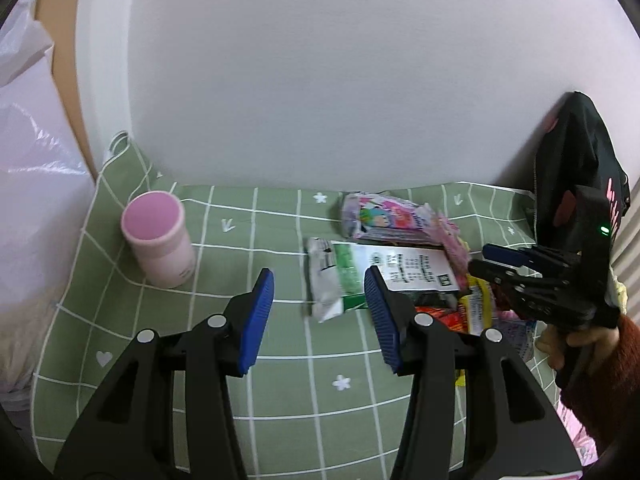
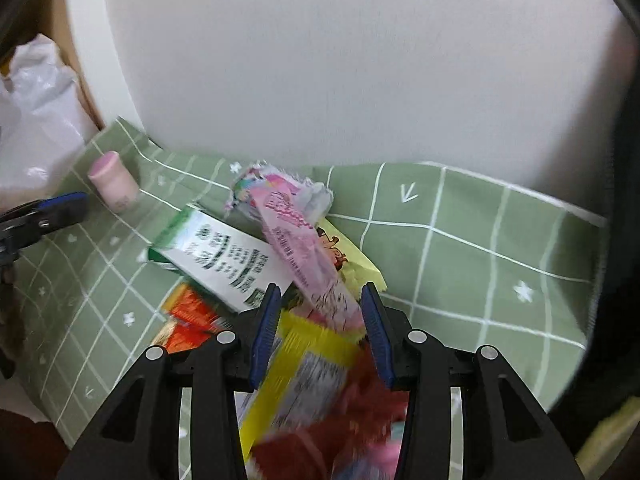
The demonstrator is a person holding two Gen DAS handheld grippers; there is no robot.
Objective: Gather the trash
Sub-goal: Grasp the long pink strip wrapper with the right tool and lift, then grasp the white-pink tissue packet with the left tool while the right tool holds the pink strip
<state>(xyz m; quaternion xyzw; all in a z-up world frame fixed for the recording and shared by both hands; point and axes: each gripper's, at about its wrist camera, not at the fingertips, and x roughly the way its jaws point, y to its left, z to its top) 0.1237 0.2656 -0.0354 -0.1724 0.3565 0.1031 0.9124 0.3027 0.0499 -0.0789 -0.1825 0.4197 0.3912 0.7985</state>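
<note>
On green cloth: crumpled wrappers (image 2: 288, 216) heaped; left gripper (image 1: 318, 320) fingers apart, empty; right gripper (image 2: 320, 334) likewise.

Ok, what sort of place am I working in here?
Most likely a home: a table or desk pushed against a plain white wall, covered by a green grid-patterned cloth printed with hearts and stars. On it stand a pink cup and a heap of snack wrappers; a white plastic bag sits alongside.

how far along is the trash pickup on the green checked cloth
Done: nothing that shows; the wrappers lie heaped on the cloth. In hand: nothing. The left gripper is open over bare cloth; the right gripper is open above the heap. Left: every wrapper. The pink cup stands apart.
</note>
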